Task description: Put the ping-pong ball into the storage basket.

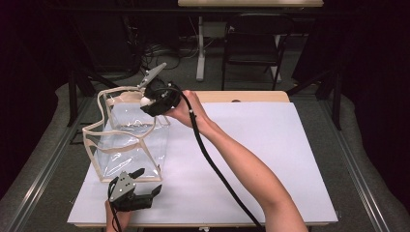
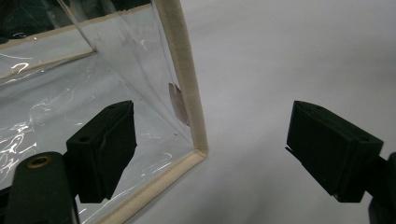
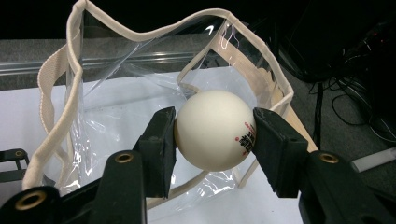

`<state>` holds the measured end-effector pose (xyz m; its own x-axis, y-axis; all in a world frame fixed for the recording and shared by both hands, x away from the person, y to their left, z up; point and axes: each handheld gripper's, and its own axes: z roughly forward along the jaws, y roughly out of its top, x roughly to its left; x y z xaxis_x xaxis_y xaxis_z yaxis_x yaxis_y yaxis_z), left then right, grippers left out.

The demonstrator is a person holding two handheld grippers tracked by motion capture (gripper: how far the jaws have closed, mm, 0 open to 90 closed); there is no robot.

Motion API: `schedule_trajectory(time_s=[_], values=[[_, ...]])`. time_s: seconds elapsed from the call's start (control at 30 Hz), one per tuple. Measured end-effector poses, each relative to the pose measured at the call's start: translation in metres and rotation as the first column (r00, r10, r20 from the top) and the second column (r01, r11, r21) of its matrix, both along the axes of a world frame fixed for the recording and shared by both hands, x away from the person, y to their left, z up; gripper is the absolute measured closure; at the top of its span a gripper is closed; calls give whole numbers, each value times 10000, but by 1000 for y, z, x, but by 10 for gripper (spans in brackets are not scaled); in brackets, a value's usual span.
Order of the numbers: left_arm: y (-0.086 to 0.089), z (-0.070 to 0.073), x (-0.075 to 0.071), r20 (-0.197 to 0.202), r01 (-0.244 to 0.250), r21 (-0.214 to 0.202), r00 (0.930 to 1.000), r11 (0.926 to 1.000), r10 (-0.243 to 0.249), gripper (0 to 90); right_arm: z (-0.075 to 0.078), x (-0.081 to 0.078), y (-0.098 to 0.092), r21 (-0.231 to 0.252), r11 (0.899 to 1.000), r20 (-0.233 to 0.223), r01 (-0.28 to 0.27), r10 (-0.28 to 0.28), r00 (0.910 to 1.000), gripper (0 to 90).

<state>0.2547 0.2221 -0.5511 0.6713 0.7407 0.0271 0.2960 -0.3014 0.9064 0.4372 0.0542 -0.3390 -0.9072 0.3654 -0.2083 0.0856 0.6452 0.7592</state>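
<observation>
Your left claw (image 1: 146,186) sits at the near left of the table (image 1: 270,159), low over the white sheet, with its two jaws spread wide and nothing between them. In the left gripper view the jaws straddle the near corner of the clear bag (image 2: 189,107): one jaw stands in front of the bag's clear wall, the other over bare white sheet to the right, and neither one touches the bag's cream edging. Your left hand (image 1: 118,217) comes in at the bottom edge of the high view, just behind that claw.

Farther back, the clear bag (image 1: 128,140) stands upright on the left part of the table, its mouth open upward and its cream rim wavy and uneven. It has a cream strap (image 3: 51,79) along one side.

Farther still, your right arm (image 1: 241,164) reaches across the table from the near right to the far left, with the black cable (image 1: 212,164) trailing along it. Your right claw (image 1: 145,102) hangs at the far rim of the bag, above its opening. Its jaws are closed partway onto a white ball (image 3: 215,129), one pad pressing each side, and the ball carries a small red and black mark next to the right pad. Seen along that claw, the ball is up over the bag's mouth, not down inside it.
</observation>
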Motion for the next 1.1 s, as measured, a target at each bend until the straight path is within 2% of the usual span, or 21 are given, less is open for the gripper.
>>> schedule_trajectory(time_s=[0.37,0.57,0.97,1.03,1.1], values=[[0,1,-1,3,-28,61,10000,10000,28,159,-8,0,15,-437,9990,-187,-113,104,9998,508],[0,1,0,-21,-7,22,10000,10000,7,159,-15,3,19,-661,9978,-360,-74,50,9993,505],[0,1,0,17,27,54,10000,10000,-27,159,-18,2,25,-968,9950,-466,-250,206,9987,493],[0,1,0,2,3,18,10000,10000,-3,159,-20,2,26,-954,9950,-518,-286,237,9984,465],[0,1,0,-8,-11,46,10000,10000,11,159,-20,2,27,-918,9954,-618,-285,228,9978,388]])
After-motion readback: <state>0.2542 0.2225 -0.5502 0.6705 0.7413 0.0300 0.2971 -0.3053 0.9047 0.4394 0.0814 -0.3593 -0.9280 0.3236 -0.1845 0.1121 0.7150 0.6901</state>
